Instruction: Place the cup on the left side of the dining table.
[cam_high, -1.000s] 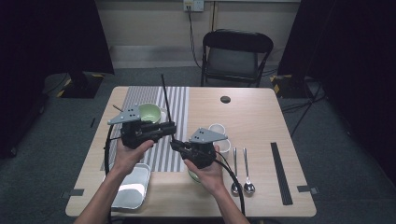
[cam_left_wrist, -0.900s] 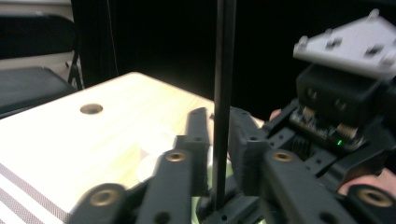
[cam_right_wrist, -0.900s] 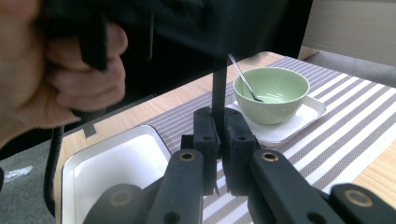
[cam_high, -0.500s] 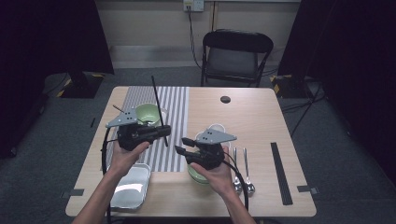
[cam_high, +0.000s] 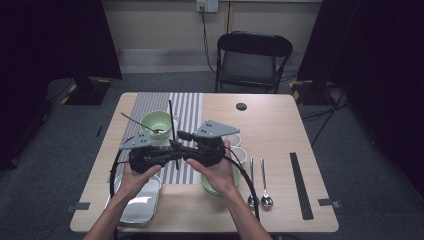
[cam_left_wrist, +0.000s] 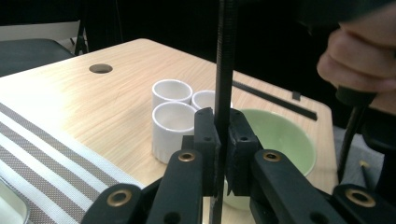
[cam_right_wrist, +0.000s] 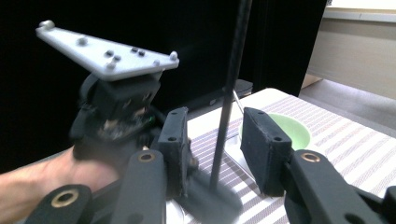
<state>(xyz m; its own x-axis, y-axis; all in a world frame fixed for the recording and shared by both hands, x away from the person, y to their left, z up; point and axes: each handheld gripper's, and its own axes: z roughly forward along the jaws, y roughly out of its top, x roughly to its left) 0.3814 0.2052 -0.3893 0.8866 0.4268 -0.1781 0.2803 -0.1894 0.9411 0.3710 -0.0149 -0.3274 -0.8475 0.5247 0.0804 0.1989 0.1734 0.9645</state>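
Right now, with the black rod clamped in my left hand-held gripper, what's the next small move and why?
Probably draw the right hand-held gripper clear of the black rod: its jaws have just been opening and stand apart around it, while the left hand-held gripper clamps the rod upright.

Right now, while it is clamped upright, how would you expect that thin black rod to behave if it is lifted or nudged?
The black rod looks straight under the left tool's clamp, so probably stiff. It is very thin, so likely light. Gripped near its lower end, it may pivot or slip; the right tool stands open around it.

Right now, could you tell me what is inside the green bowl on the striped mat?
A thin metal utensil leans in the green bowl, its handle sticking out over the rim toward the left. Whether it is a spoon or fork is too small to tell.
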